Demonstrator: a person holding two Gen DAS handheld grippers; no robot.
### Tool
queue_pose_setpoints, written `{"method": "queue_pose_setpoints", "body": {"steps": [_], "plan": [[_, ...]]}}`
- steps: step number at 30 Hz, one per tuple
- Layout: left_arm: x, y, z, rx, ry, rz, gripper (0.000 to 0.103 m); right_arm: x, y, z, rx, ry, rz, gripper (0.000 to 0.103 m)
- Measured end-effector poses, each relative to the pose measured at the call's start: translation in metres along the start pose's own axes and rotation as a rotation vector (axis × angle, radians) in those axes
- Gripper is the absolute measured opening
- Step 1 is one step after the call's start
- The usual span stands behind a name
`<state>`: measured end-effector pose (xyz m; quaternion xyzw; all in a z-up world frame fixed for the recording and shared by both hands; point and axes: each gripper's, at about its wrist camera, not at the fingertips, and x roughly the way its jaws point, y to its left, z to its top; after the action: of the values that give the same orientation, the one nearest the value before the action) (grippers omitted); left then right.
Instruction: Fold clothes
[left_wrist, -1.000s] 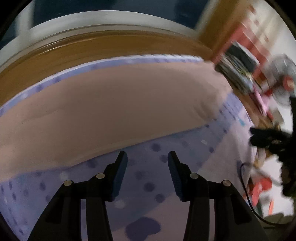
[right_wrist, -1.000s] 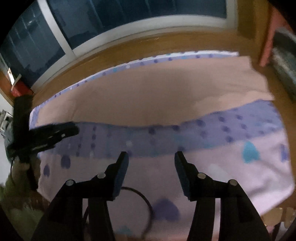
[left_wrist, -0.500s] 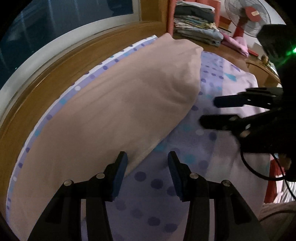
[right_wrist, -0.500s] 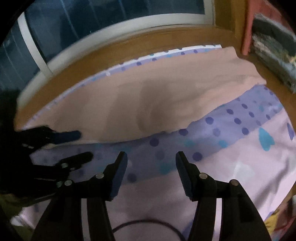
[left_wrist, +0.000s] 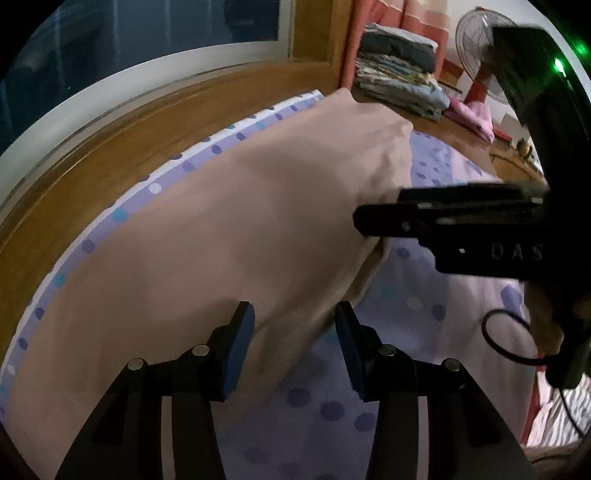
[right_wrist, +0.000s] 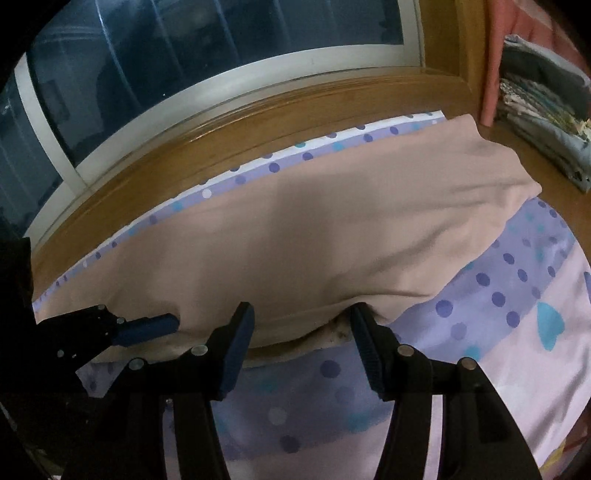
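Note:
A beige garment (left_wrist: 229, 236) (right_wrist: 332, 236) lies flat along the far side of a bed with a purple dotted sheet (left_wrist: 436, 280) (right_wrist: 517, 295). My left gripper (left_wrist: 293, 332) stands open over the garment's near edge, which runs between the fingers without being pressed. My right gripper (right_wrist: 301, 332) is open too, with the near hem between its fingers and its right fingertip (right_wrist: 360, 314) at the fabric. Each gripper shows in the other's view: the right gripper (left_wrist: 391, 218) over the garment's right end, the left gripper (right_wrist: 147, 328) at the hem on the left.
A wooden ledge (left_wrist: 147, 125) (right_wrist: 258, 122) and a dark window (right_wrist: 184, 48) run behind the bed. A stack of folded clothes (left_wrist: 399, 88) (right_wrist: 543, 122), a pink cloth (left_wrist: 472, 114) and a fan (left_wrist: 476, 40) stand at the far right. A black cable (left_wrist: 506, 343) hangs by the right gripper.
Both grippers have come forward from over the dotted sheet to the garment's near edge, which now lies between their fingers. The left view has rolled, and the right gripper has closed in beside it.

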<state>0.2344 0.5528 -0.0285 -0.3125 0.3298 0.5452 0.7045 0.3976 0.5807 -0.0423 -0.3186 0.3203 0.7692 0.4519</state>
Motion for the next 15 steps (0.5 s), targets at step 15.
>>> {"method": "queue_pose_setpoints", "body": {"steps": [15], "plan": [[0.017, 0.016, 0.022, -0.078, -0.033, -0.043, 0.046, -0.016, -0.005, -0.017, 0.109, -0.028, -0.046, 0.055]]}}
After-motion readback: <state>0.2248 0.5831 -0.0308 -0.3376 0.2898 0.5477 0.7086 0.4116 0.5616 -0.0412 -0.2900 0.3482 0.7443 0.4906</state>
